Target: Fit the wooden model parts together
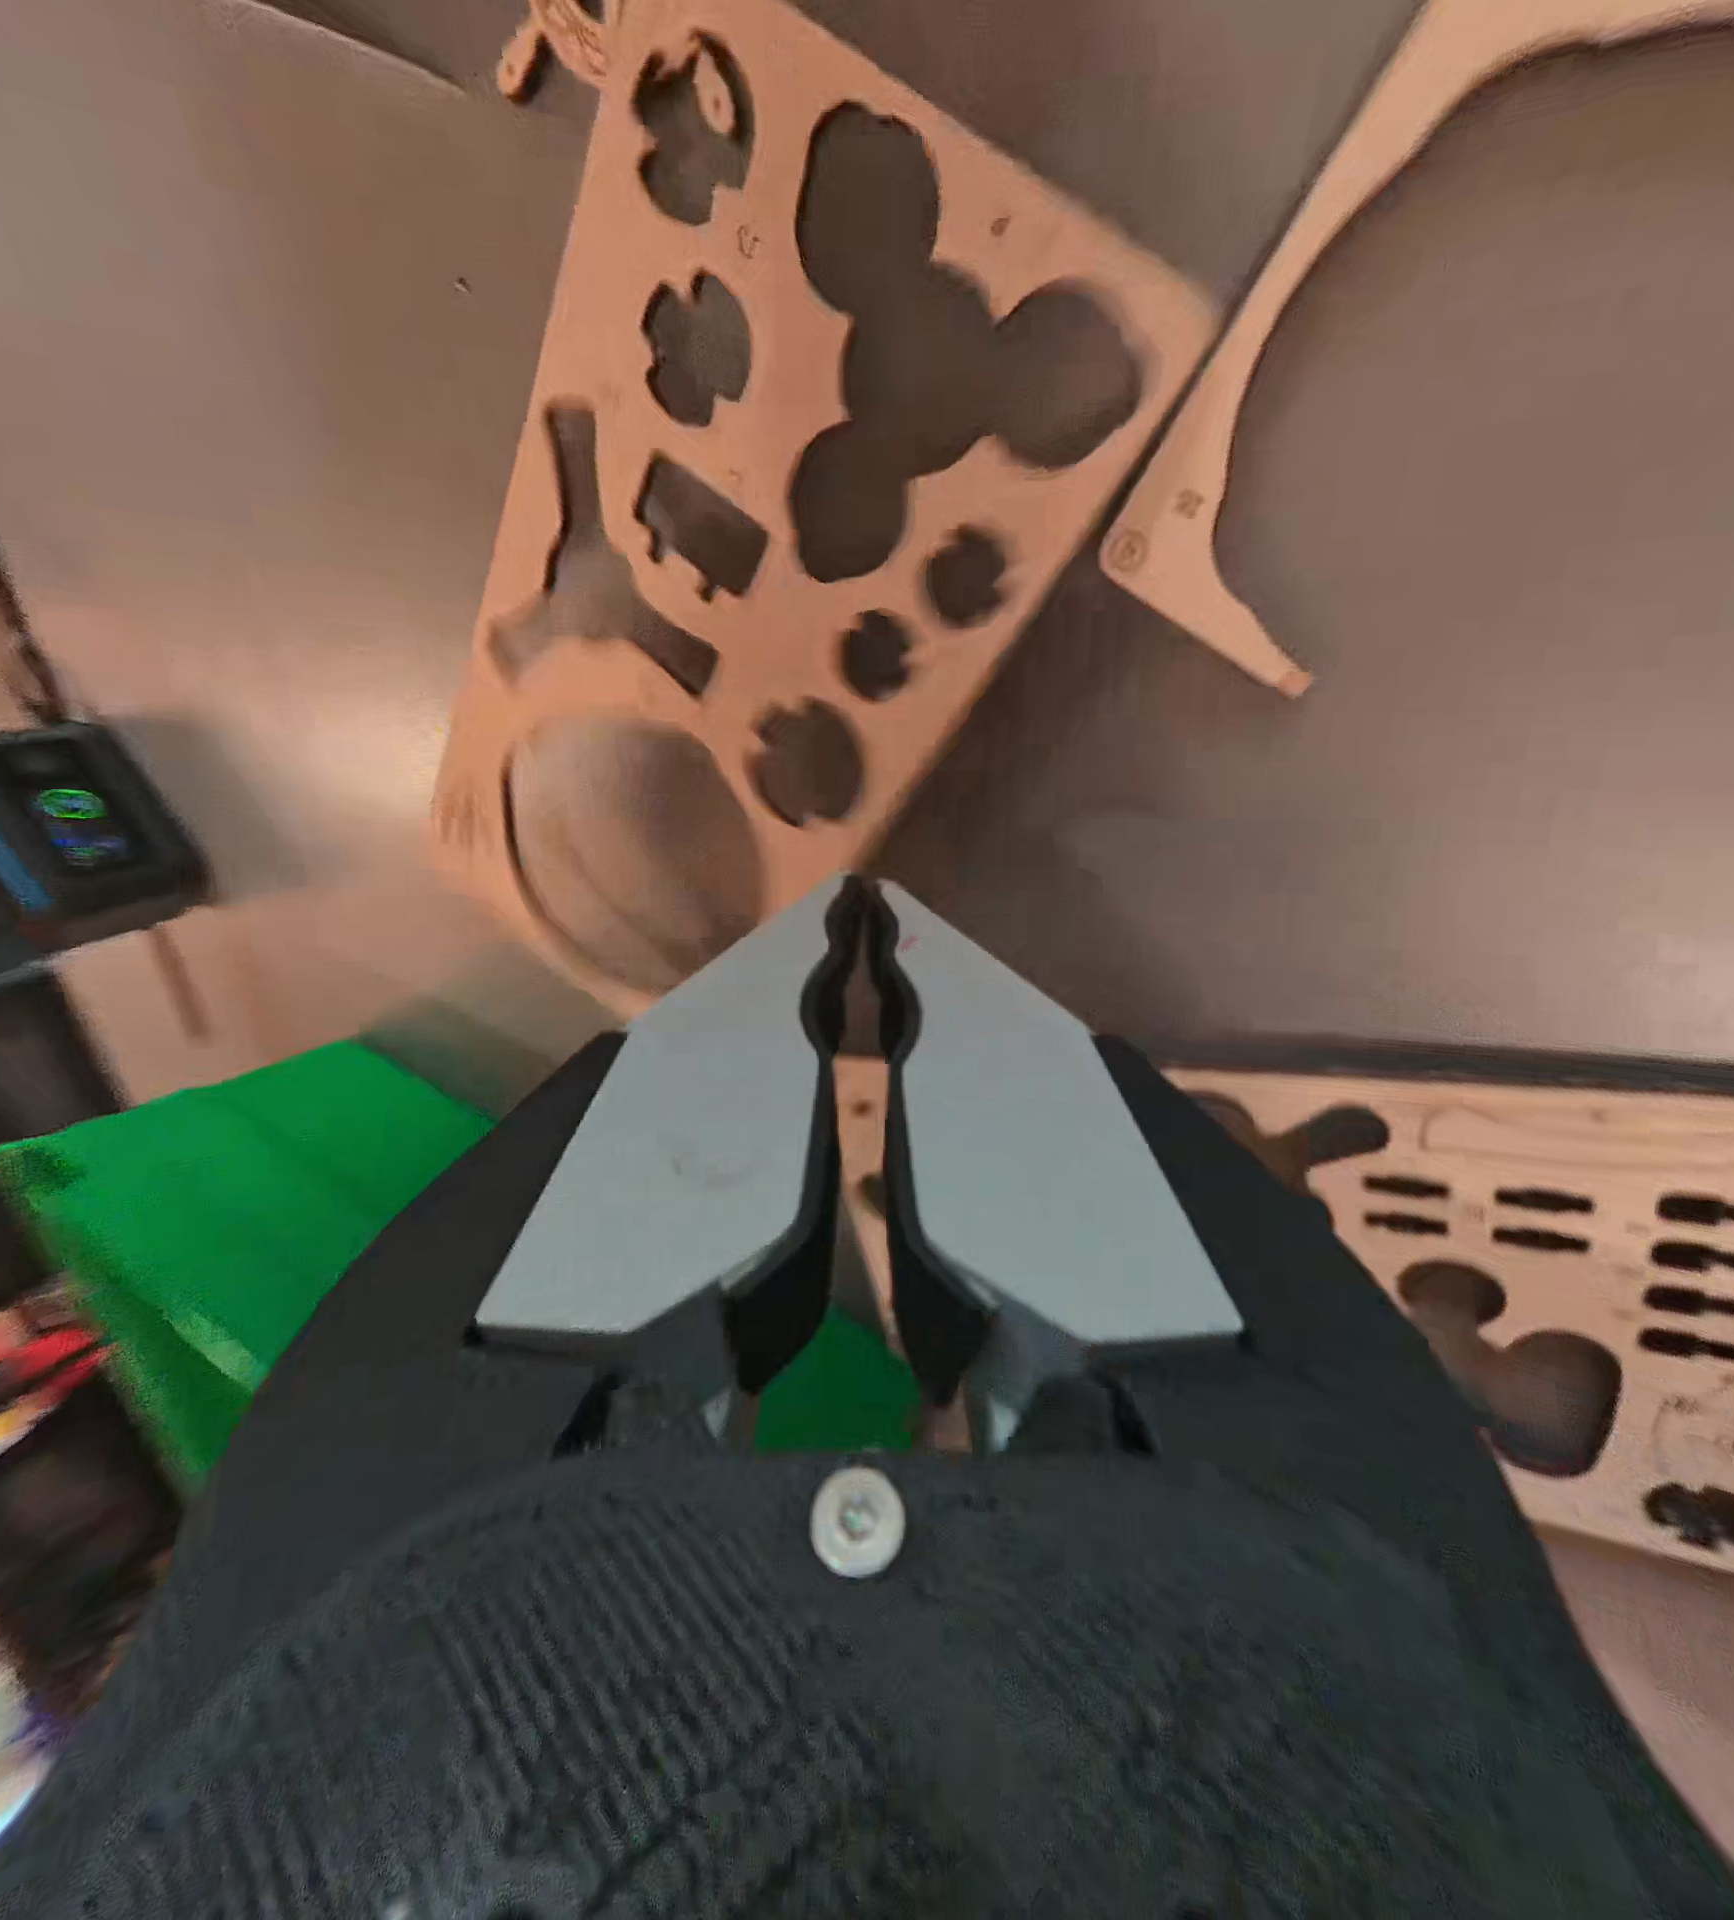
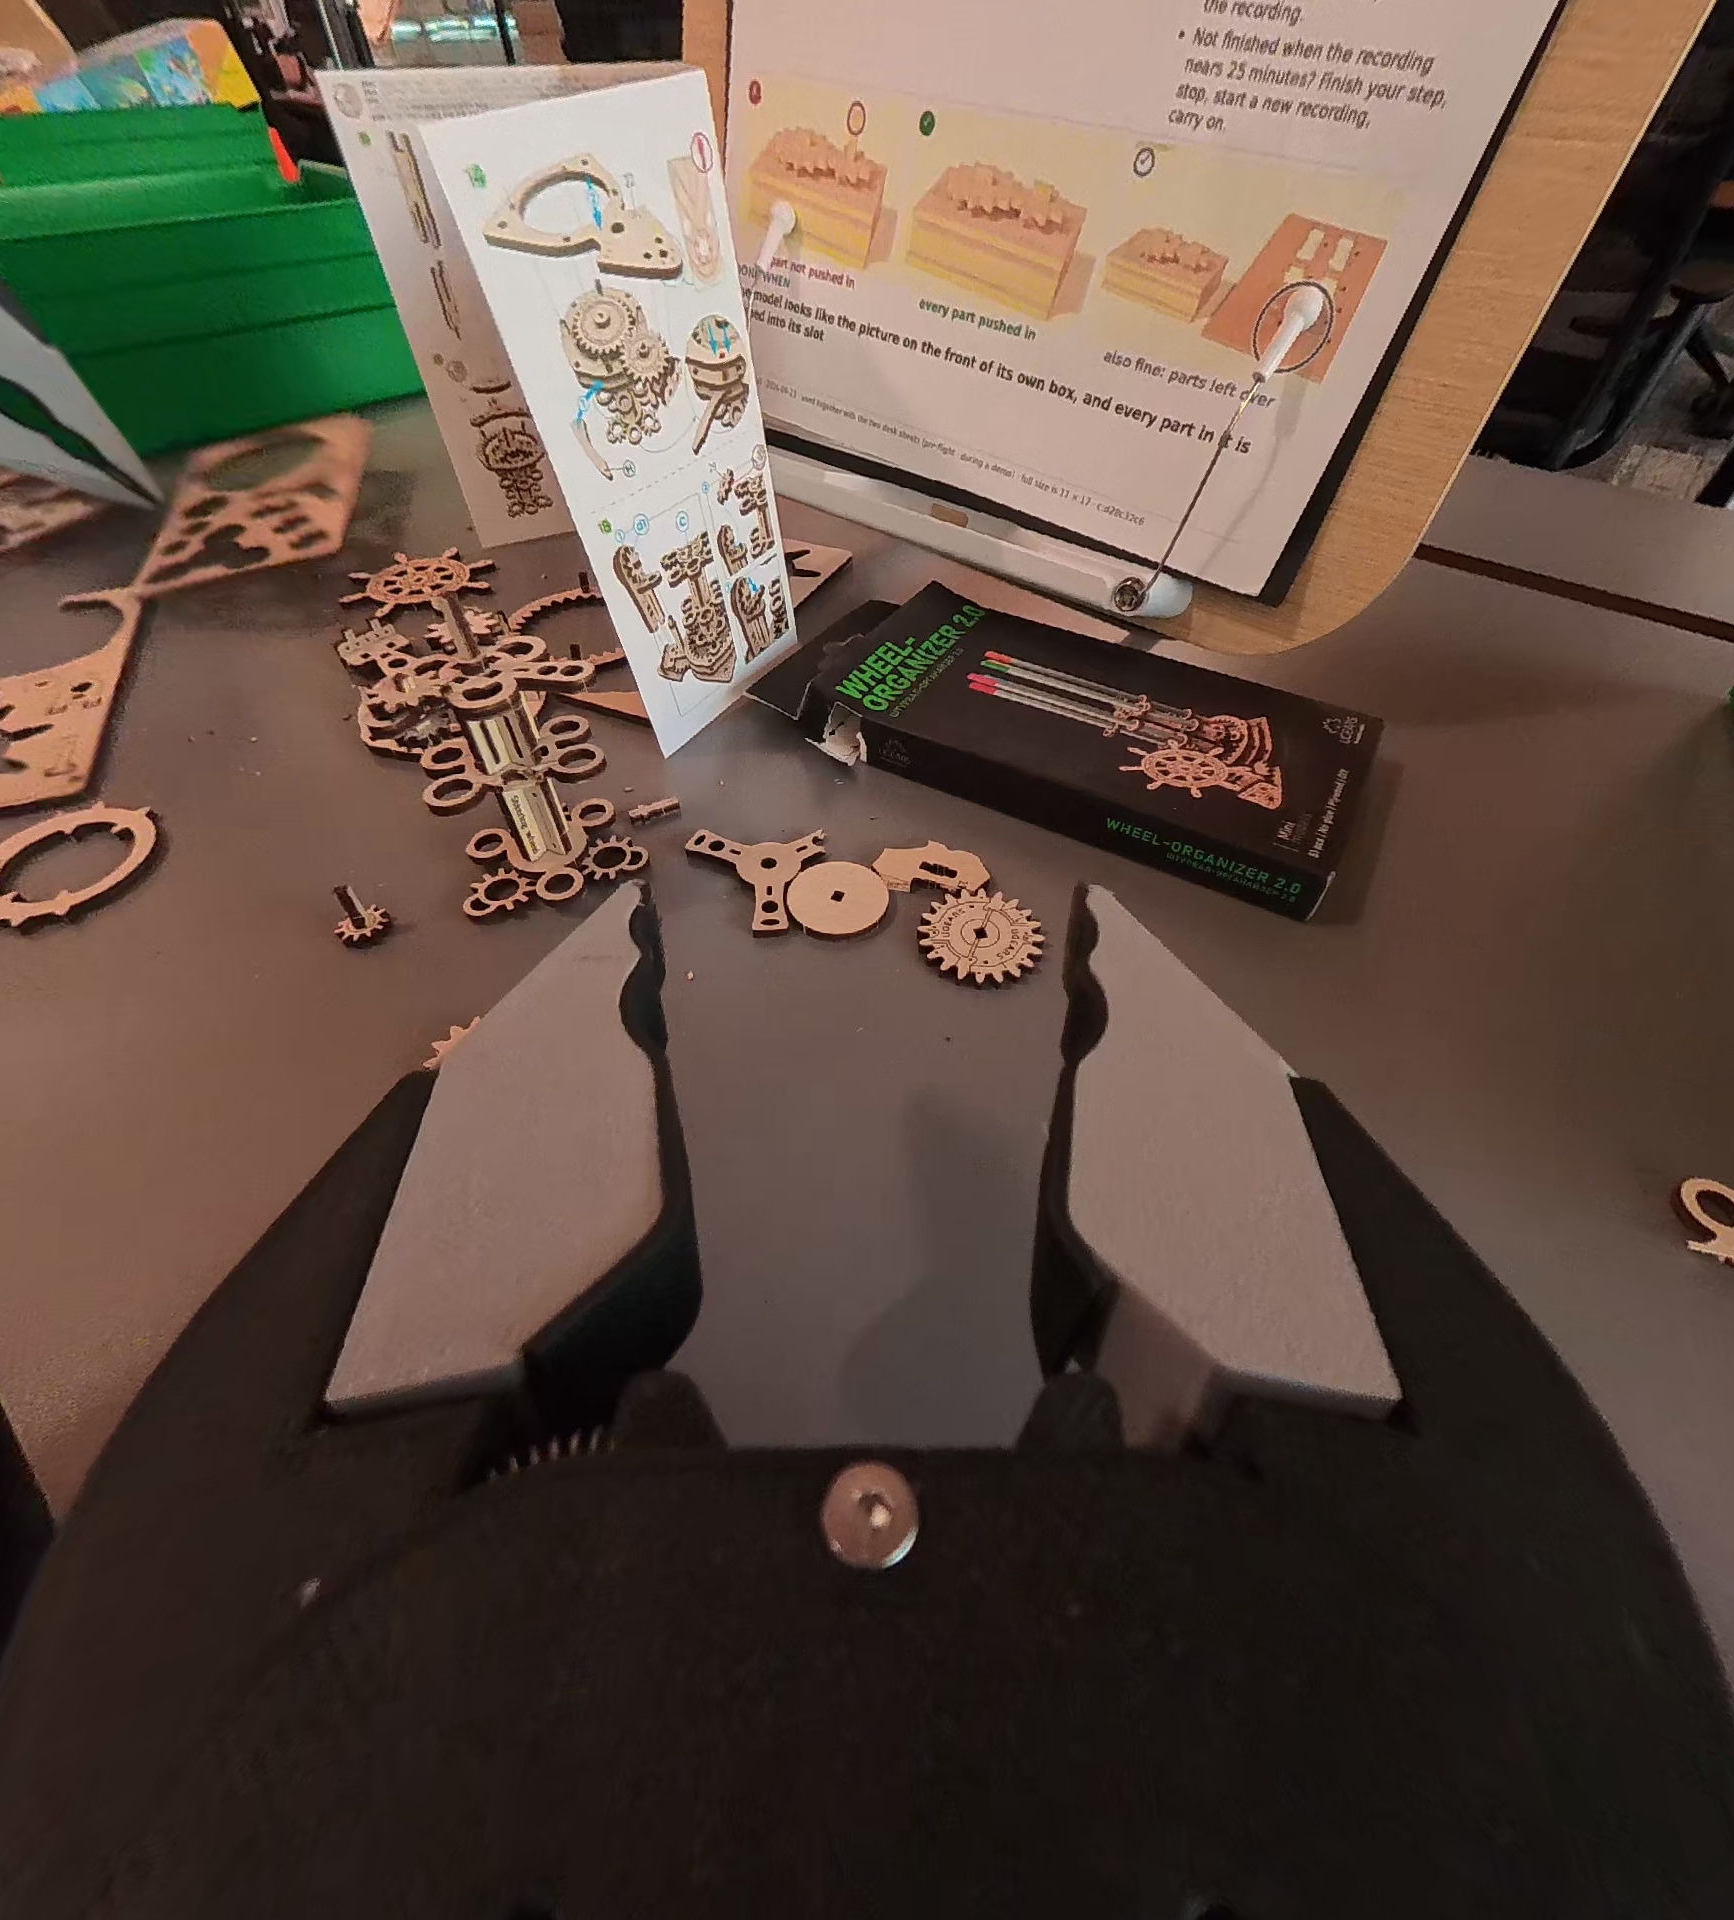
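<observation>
The grey table (image 2: 1465,1039) runs widest in the right wrist view, bare from the centre out to 3 o'clock, where only a small looped wooden piece (image 2: 1730,1221) lies, and crowded from 9 to 12 o'clock. A propped board with a printed sheet (image 2: 1102,260) closes off 1 o'clock, green bins (image 2: 167,260) close off 10 o'clock, and a folded instruction leaflet (image 2: 624,395) stands between them. A dark box (image 2: 1081,738) lies flat below the board. The part-built wooden model (image 2: 504,727) lies at 11 o'clock with loose gears (image 2: 977,935) just ahead of the right gripper (image 2: 863,914), whose tongs are spread wide over bare table. Only the left wrist view shows the left gripper (image 1: 858,894) pressed together, nothing visibly pinched, above a punched-out wooden sheet (image 1: 738,468); that view is blurred.
</observation>
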A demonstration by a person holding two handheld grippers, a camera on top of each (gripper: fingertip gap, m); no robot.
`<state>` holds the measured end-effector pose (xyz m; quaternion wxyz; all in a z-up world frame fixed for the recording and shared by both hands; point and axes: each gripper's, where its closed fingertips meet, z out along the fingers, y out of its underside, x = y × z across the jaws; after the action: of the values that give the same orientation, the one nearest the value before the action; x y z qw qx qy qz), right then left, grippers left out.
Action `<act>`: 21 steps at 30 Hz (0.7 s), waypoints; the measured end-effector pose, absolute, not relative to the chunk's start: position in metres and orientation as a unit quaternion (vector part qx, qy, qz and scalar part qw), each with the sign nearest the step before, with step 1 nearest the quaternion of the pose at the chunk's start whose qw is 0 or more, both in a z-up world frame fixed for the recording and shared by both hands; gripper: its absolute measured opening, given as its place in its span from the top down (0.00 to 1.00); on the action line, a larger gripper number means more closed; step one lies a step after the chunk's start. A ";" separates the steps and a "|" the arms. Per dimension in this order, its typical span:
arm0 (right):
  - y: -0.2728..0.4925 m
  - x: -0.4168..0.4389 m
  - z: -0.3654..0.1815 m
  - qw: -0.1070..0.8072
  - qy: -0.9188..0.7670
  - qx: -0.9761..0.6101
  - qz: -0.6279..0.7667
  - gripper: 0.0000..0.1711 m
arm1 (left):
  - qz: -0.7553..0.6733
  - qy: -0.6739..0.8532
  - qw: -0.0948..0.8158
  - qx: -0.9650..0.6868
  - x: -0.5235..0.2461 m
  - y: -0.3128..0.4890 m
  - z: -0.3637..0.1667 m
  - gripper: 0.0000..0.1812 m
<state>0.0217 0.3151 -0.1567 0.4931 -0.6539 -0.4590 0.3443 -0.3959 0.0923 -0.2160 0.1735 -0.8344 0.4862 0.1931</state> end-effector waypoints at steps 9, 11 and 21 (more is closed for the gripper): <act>0.318 0.032 -0.139 0.515 -0.418 -0.636 0.394 0.58 | 0.275 0.449 0.247 -0.813 -0.398 0.076 -0.162 1.00; 0.318 0.033 -0.138 0.516 -0.416 -0.636 0.395 0.58 | 0.207 0.415 0.254 -0.849 -0.393 0.070 -0.171 1.00; 0.317 0.027 -0.149 0.498 -0.438 -0.649 0.373 0.58 | -0.059 -0.012 0.382 -0.922 -0.399 0.149 -0.180 0.58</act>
<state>0.0268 0.3171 -0.1491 0.4976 -0.6494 -0.4377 0.3730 -0.3989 0.1493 -0.1798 0.3822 -0.9221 -0.0119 -0.0593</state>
